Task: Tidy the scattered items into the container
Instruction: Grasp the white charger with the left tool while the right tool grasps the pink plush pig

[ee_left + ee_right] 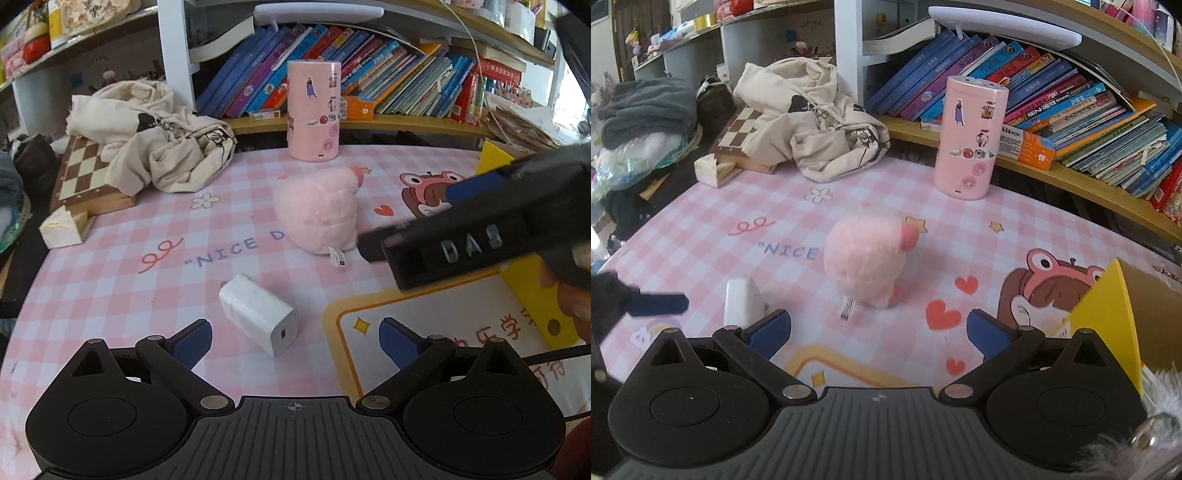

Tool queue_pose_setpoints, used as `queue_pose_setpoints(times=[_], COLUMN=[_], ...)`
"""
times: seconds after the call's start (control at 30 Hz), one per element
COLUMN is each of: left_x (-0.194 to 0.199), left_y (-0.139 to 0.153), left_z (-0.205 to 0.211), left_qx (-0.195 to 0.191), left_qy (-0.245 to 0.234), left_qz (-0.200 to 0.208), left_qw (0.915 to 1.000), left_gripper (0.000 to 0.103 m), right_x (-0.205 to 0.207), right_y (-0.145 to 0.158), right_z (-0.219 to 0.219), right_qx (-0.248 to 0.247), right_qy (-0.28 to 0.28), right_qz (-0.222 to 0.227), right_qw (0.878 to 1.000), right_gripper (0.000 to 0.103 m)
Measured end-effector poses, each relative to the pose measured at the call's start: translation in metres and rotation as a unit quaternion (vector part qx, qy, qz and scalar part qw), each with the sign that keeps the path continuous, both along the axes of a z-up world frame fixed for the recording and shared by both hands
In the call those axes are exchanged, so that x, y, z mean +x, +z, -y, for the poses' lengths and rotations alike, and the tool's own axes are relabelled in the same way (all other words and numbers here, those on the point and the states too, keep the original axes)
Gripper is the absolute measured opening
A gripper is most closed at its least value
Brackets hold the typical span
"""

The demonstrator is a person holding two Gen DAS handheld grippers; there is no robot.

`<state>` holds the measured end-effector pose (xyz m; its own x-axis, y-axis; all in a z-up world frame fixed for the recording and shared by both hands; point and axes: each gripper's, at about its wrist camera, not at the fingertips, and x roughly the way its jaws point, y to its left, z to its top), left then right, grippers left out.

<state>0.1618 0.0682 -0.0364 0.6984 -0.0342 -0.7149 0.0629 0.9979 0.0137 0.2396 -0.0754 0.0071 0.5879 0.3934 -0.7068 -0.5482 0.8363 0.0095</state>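
Note:
A white charger block (pixel 258 314) lies on the pink checked mat, just ahead of my left gripper (pixel 295 345), which is open and empty. Beyond it a pink plush toy (pixel 317 210) rests on the mat. In the right wrist view the plush (pixel 866 264) sits ahead of my open, empty right gripper (pixel 879 334), with the charger (pixel 740 301) to its left. The yellow cardboard box (pixel 1108 314) stands at the right; grey fur shows at its bottom corner. The right gripper also reaches in from the right of the left wrist view.
A tall pink cylinder with stickers (pixel 314 110) stands at the mat's far edge, before a shelf of books (pixel 388 70). A cream garment (pixel 155 140) lies heaped on a chessboard box (pixel 85 177) at the left, beside a tissue box (pixel 64 227).

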Motion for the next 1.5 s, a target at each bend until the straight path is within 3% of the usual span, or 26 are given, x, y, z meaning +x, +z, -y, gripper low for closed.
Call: queue_pose_setpoints(times=[0.47, 0.6, 0.8, 0.97, 1.0, 1.1, 1.13, 1.5], left_x=[0.031, 0.035, 0.036, 0.034, 0.034, 0.035, 0.035, 0.027], left_y=[-0.017, -0.021, -0.027, -0.028, -0.028, -0.028, -0.028, -0.019], left_z=[-0.022, -0.028, -0.035, -0.037, -0.036, -0.034, -0.034, -0.039], left_qx=[-0.034, -0.046, -0.049, -0.051, -0.048, -0.041, -0.042, -0.069], left_qy=[0.024, 0.031, 0.045, 0.044, 0.043, 0.041, 0.041, 0.051], left_qz=[-0.008, -0.015, -0.037, -0.033, -0.032, -0.028, -0.028, -0.031], left_qw=[0.9991, 0.9983, 0.9971, 0.9972, 0.9974, 0.9979, 0.9978, 0.9959], left_gripper=[0.096, 0.09, 0.072, 0.068, 0.065, 0.055, 0.055, 0.055], right_x=[0.046, 0.06, 0.081, 0.087, 0.087, 0.087, 0.086, 0.076], right_y=[-0.01, -0.017, -0.031, -0.042, -0.044, -0.05, -0.052, -0.034], right_z=[-0.04, -0.05, -0.058, -0.061, -0.061, -0.06, -0.059, -0.04], right_qx=[0.004, 0.0, 0.008, 0.003, 0.001, -0.006, -0.011, 0.031], right_qy=[0.012, 0.014, -0.001, -0.004, -0.005, -0.003, -0.007, -0.008], right_qz=[-0.022, -0.032, -0.066, -0.082, -0.084, -0.095, -0.095, -0.09], right_qw=[1.0, 0.999, 0.998, 0.997, 0.996, 0.995, 0.995, 0.995], right_gripper=[0.103, 0.103, 0.103, 0.1, 0.095, 0.065, 0.061, 0.055])
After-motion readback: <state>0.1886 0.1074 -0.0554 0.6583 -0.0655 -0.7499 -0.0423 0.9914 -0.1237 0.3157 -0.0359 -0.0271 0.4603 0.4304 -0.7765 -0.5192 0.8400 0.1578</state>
